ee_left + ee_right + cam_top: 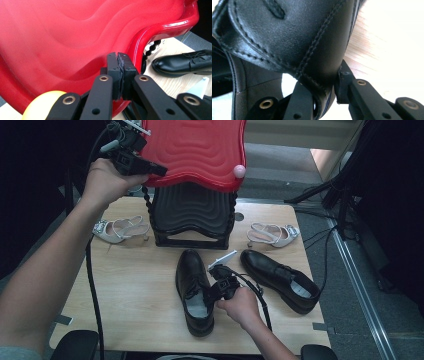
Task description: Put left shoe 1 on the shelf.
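A red wavy plastic shelf (195, 150) (62, 37) sits above a black one (192, 215) on beaded posts. My left gripper (157, 170) (118, 56) is shut at the red shelf's left rim, pads pressed together; whether it pinches the rim I cannot tell. Two black leather lace-up shoes lie on the wooden table (135, 290). My right gripper (210, 292) (322, 80) straddles the side wall of the left shoe (192, 280) (287, 32), one jaw inside and one outside, closed on the leather. The other black shoe (277, 277) lies to its right.
A white sandal (120, 229) lies left of the rack and another (274, 234) right of it. A pink ball (239, 170) caps one red shelf corner, a yellow ball (42, 105) another. Cables trail over the table, and stands crowd the floor at right.
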The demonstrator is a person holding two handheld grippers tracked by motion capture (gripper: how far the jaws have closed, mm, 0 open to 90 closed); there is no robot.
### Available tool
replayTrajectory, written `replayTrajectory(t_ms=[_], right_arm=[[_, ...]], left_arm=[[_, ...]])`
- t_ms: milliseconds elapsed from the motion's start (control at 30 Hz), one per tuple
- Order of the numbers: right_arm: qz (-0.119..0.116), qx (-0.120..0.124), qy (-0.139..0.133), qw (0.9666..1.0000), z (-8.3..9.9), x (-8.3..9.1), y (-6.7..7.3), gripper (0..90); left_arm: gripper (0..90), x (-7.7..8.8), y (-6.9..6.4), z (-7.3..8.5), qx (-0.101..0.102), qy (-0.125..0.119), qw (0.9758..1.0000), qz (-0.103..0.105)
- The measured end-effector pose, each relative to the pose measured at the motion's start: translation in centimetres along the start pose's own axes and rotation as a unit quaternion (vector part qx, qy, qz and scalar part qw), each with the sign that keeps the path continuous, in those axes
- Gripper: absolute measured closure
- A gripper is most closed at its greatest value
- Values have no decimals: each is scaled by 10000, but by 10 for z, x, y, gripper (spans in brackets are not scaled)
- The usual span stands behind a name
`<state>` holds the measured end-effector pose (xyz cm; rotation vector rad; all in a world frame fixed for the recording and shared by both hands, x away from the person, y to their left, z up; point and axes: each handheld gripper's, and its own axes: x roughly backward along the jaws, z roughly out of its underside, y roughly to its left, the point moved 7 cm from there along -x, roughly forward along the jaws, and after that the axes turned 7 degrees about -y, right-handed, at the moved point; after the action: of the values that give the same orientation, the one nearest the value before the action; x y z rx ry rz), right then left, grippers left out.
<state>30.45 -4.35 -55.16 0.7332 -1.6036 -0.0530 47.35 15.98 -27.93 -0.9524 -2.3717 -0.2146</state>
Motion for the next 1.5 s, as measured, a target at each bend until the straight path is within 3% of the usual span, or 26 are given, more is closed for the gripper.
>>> replayTrajectory(t_ms=[133,367,833,1000,1200,1433,1500], right_arm=[[128,155,176,9996,-2,0,0,838],[180,274,174,9993,-4,1,-1,866],[-1,262,-377,9989,-16,21,2,867],[25,379,-742,9965,-30,37,10,867],[132,467,-765,9959,-35,48,14,867],[55,471,-1067,9932,-41,71,18,868],[68,475,-1131,9924,-44,74,20,868]], left_arm=[[889,0,0,0,-2,2,10000,-6],[891,-1,0,0,10,-1,10000,-4],[900,-4,-1,1,27,-11,10000,-62],[900,-5,-1,1,26,-2,9999,-129],[900,-5,1,1,66,-19,9999,-116],[900,-5,0,1,81,39,9999,-116],[900,-6,-1,1,118,24,9999,-30]])
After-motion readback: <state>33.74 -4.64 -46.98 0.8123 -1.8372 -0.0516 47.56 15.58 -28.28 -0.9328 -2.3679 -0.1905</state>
